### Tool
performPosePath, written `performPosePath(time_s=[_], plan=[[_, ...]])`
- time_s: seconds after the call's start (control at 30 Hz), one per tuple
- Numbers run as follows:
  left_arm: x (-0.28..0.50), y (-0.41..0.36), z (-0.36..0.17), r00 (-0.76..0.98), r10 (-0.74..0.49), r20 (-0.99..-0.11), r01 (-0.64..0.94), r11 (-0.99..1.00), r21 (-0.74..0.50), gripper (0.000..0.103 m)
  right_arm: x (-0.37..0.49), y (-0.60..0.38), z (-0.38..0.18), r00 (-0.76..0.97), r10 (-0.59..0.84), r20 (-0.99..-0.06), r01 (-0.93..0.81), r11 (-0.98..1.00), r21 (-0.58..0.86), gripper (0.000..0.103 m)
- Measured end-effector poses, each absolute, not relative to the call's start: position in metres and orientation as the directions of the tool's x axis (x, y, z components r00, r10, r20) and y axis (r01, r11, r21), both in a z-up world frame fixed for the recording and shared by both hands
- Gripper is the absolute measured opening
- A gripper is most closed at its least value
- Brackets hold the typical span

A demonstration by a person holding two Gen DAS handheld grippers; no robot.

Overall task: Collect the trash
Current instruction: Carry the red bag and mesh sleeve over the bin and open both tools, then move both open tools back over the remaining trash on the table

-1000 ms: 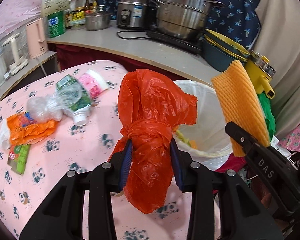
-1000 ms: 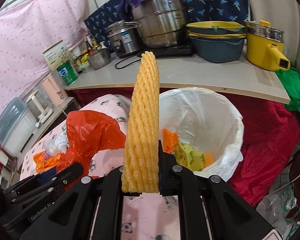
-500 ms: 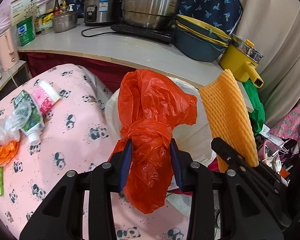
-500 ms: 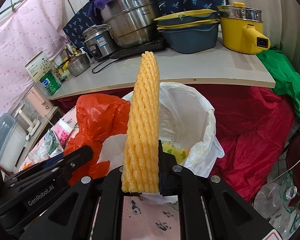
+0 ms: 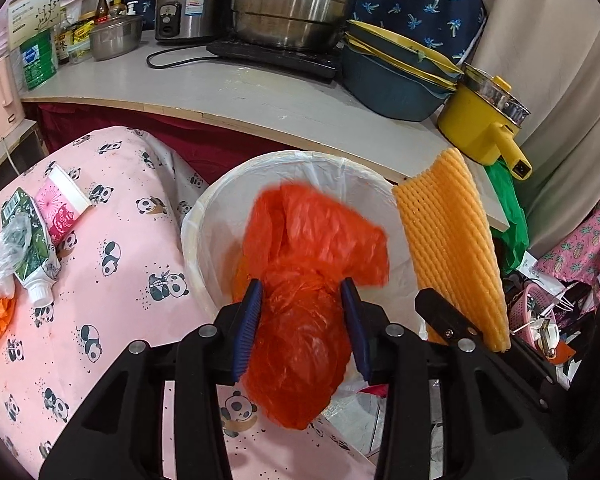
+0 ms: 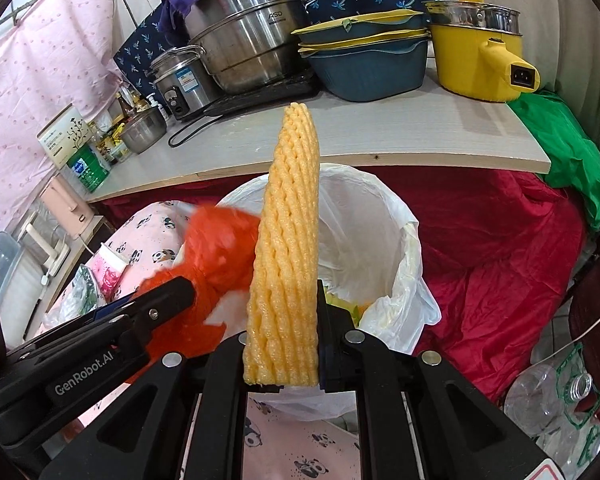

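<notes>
Since a second ago the left gripper (image 5: 302, 326) has opened wide, freeing the orange bag (image 5: 300, 300) above the bin (image 5: 204, 216) at 12 o'clock, so this piece is nearly collected, while the right gripper (image 6: 282, 364) is still closed on the foam net (image 6: 286, 248).

Bin (image 5: 204, 216) right of table (image 5: 112, 280), below counter (image 5: 260, 100)

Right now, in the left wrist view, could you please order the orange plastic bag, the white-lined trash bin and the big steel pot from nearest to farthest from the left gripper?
1. Orange plastic bag: between the left gripper's fingers.
2. White-lined trash bin: just beyond, below the bag.
3. Big steel pot: far back on the counter.
</notes>
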State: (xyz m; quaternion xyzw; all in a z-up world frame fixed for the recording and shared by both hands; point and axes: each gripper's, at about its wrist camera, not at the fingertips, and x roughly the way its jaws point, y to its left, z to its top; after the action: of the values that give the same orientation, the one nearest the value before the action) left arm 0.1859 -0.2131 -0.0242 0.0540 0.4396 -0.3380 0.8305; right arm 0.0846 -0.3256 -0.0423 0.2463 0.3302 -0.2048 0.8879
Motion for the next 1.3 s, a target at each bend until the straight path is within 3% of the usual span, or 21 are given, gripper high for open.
performPosePath(time_s=[0.17,0.37,0.57,0.73,1.3], plan=[[0.192,-0.204,-0.023,0.406,-0.504,-0.762,0.585,0.784,-0.207,0.043,0.095,-0.325,-0.043,0.695,-0.207,-0.688,0.522,0.804,0.286,0.014],[0.199,-0.186,-0.020,0.440,-0.487,-0.755,0.545,0.813,-0.207,0.043,0.103,-0.319,-0.040,0.695,-0.219,-0.685,0.516,0.815,0.263,0.031],[0.200,-0.172,-0.016,0.457,-0.482,-0.747,0.523,0.825,-0.212,0.043,0.105,-0.306,-0.032,0.703,-0.212,-0.679,0.496,0.830,0.254,0.033],[0.196,-0.156,-0.012,0.476,-0.475,-0.740,0.504,0.837,-0.213,0.043,0.106,-0.290,-0.022,0.720,-0.199,-0.665,0.467,0.848,0.252,0.042],[0.191,-0.044,-0.011,0.576,-0.357,-0.736,0.319,0.926,-0.200,0.044,0.116,-0.203,-0.010,0.745,-0.095,-0.661,0.318,0.921,0.227,0.047]])
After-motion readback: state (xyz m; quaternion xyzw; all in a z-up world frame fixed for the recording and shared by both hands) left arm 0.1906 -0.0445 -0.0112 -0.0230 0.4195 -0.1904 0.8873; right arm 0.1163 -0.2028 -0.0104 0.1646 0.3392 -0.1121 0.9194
